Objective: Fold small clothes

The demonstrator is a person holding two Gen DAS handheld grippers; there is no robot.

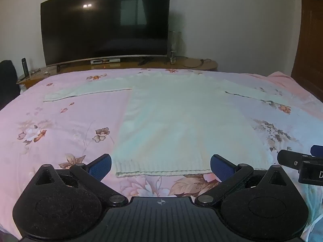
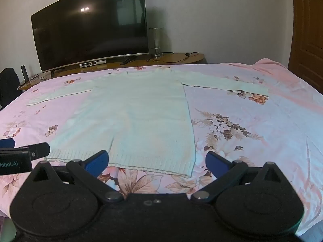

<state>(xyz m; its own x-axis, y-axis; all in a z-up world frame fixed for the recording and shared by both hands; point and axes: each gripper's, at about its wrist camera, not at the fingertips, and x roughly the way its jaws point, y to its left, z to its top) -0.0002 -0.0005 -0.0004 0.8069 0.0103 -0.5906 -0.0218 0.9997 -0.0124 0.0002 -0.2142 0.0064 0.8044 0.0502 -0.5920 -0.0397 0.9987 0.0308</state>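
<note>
Grippers left [image 1: 160, 166] and right [image 2: 156, 163] hover spread before sweater [image 1: 181, 121].

White knit on pink floral bedding, black and blue tools in front

The sweater [image 1: 181, 121] is plain off-white with a ribbed band along its near hem and a faint pale-green cast in this light. The bedsheet [image 1: 60, 121] under it is soft pink, printed with brown, rust and cream flowers and leaves, the largest sprays at near centre and on the right. The left gripper [image 1: 160, 165] and the right gripper [image 2: 156, 162] are matte black with bright blue pads [image 2: 95, 160]. At the far side, the television [image 2: 90, 26] is glossy black with a silver lower edge, on an amber-brown wooden table [image 1: 193, 65]. The wall [image 1: 232, 20] is grey-white; the door [image 2: 306, 30] on the right is reddish brown.
</note>
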